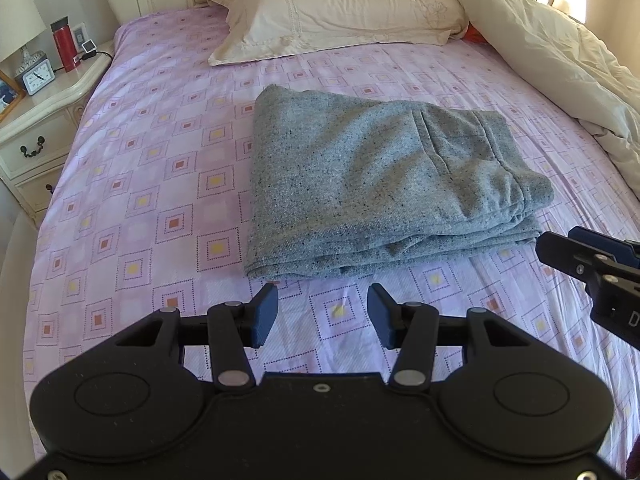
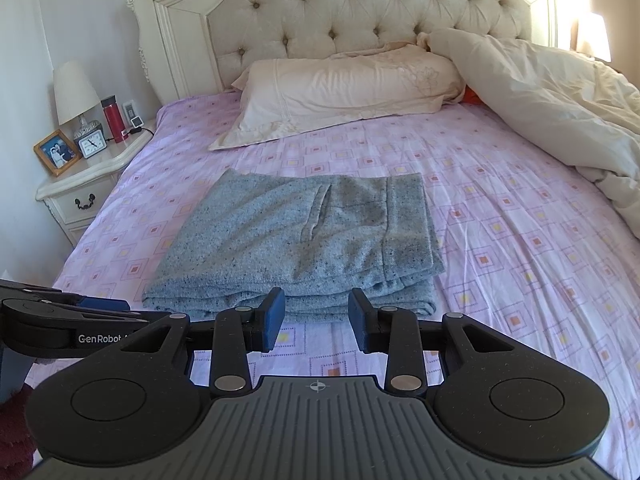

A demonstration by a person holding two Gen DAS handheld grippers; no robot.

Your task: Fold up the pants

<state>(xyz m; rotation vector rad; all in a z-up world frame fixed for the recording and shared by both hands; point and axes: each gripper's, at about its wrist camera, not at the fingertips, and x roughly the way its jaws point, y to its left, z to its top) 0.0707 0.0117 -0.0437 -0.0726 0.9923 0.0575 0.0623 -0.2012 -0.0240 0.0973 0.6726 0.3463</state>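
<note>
The grey speckled pants [image 1: 372, 184] lie folded in a compact stack of layers on the pink patterned sheet [image 1: 160, 168]; they also show in the right wrist view [image 2: 296, 240]. My left gripper [image 1: 322, 314] is open and empty, just short of the stack's near edge. My right gripper [image 2: 316, 318] is open and empty, at the stack's near edge, not touching it. The right gripper also shows at the right edge of the left wrist view [image 1: 592, 268], and the left gripper at the left of the right wrist view [image 2: 72, 320].
A cream pillow [image 1: 340, 16] lies at the tufted headboard [image 2: 340, 12]. A bunched cream duvet [image 2: 560, 104] covers the bed's right side. A nightstand [image 2: 88, 184] on the left holds a lamp, clock, red bottle and photo frame.
</note>
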